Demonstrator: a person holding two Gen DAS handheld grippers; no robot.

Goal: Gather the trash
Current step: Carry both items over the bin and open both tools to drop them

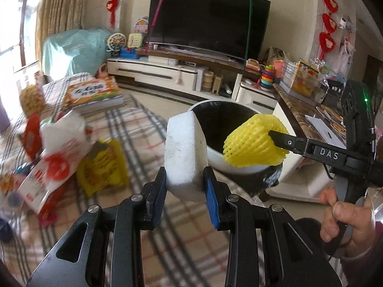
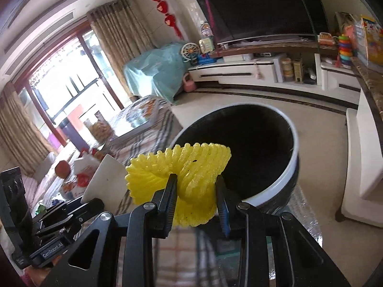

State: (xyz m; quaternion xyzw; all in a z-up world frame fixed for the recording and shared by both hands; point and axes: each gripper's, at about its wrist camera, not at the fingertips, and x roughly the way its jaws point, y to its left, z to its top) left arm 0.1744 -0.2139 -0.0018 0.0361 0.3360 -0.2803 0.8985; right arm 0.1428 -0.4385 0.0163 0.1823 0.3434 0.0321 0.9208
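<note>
- White foam block (image 1: 185,153): clamped between the fingers of the left gripper (image 1: 185,186), held in the air just beside the near-left rim of the trash bin (image 1: 216,154). Dark specks on its face.
- Yellow foam fruit net (image 2: 189,181): squeezed between the fingers of the right gripper (image 2: 196,201), crumpled, at the near rim of the bin and partly over its opening. In the left wrist view the net (image 1: 253,141) hangs over the bin's right rim.
- Trash bin (image 2: 275,189): round, white rim, black inside; contents cannot be told.
- A hand (image 1: 340,217) grips the right gripper's handle, right of the bin.
- Left of the bin: desk (image 1: 148,129) with plaid cloth carrying a yellow packet (image 1: 103,167), a red-and-white packet (image 1: 45,177) (blurred) and a book (image 1: 93,93).
- Beyond the bin: TV (image 1: 205,21) on a white TV stand (image 1: 153,71).
</note>
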